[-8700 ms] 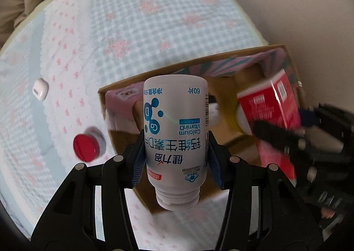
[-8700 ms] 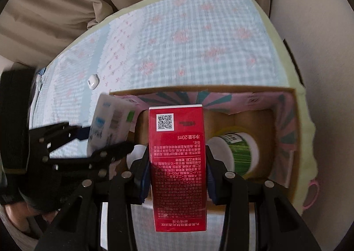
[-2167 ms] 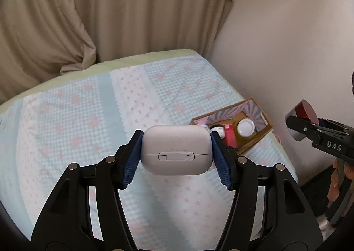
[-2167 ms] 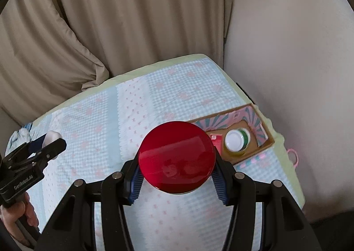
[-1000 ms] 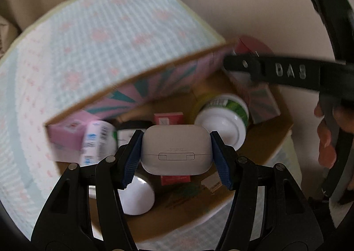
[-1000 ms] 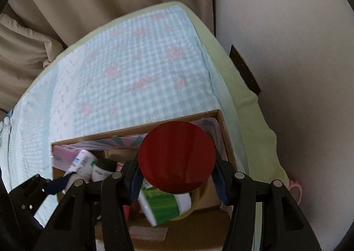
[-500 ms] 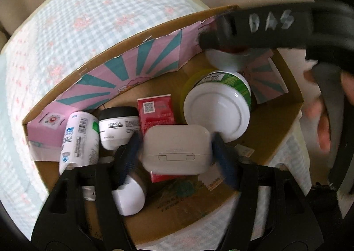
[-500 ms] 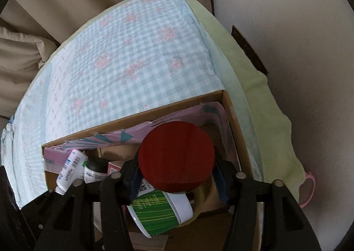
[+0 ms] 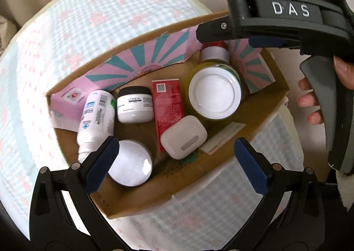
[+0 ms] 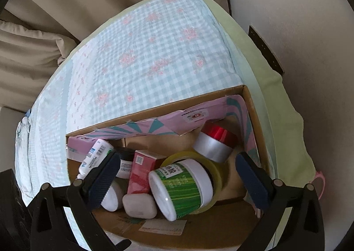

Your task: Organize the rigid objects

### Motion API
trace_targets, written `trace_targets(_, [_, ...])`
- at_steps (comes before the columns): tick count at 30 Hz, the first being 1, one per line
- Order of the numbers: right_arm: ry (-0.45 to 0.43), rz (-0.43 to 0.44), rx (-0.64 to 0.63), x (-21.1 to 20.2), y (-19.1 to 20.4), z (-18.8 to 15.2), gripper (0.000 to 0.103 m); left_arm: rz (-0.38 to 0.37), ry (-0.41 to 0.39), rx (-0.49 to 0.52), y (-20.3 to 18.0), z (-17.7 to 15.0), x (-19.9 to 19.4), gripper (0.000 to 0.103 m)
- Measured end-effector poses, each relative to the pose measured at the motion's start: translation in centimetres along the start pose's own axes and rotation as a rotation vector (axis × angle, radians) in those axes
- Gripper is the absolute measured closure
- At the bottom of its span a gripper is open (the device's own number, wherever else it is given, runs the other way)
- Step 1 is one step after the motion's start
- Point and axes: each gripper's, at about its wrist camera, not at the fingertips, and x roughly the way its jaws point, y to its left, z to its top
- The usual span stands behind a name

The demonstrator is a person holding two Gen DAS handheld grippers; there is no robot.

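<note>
Both the left gripper [image 9: 174,151] and the right gripper [image 10: 176,170] hang wide apart, holding nothing, over the brown cardboard box [image 9: 154,193]. Inside, the white rounded earbud case [image 9: 183,134] lies against the red carton [image 9: 168,105] (the red-capped silver jar [image 10: 215,142] sits in the far corner).

A cardboard box [image 9: 168,193] sits on the bed [image 9: 88,12], holding an earbud case [image 9: 183,137] between a carton [image 9: 168,105] and a jar [image 9: 214,96], with a capped pot [image 10: 215,141] behind.
</note>
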Motion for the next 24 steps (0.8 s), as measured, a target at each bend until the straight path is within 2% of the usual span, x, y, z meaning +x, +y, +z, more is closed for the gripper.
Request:
trace_targets(8, [-0.048, -0.011, -0.018, -3.8, 1.6, -0.5, 0.0, -0.008, -0.069, -0.016, 0.4, -0.2, -4.9, 0.0])
trace_targets(13, [-0.089, -0.017, -0.046, -7.8, 4.4, -1.4, 0.0, -0.009, -0.129, -0.068, 1.6, -3.0, -10.4, 0.0])
trace_targets(19, [-0.191, -0.004, -0.108, -15.2, 10.5, -3.0, 0.0, 0.041, -0.288, -0.188, 5.6, -6.0, -21.6, 0.0])
trace_targets(24, [-0.361, 0.009, -0.224, -23.8, 18.8, -5.5, 0.0, 0.135, -0.516, -0.249, 8.8, -10.5, -34.4, 0.0])
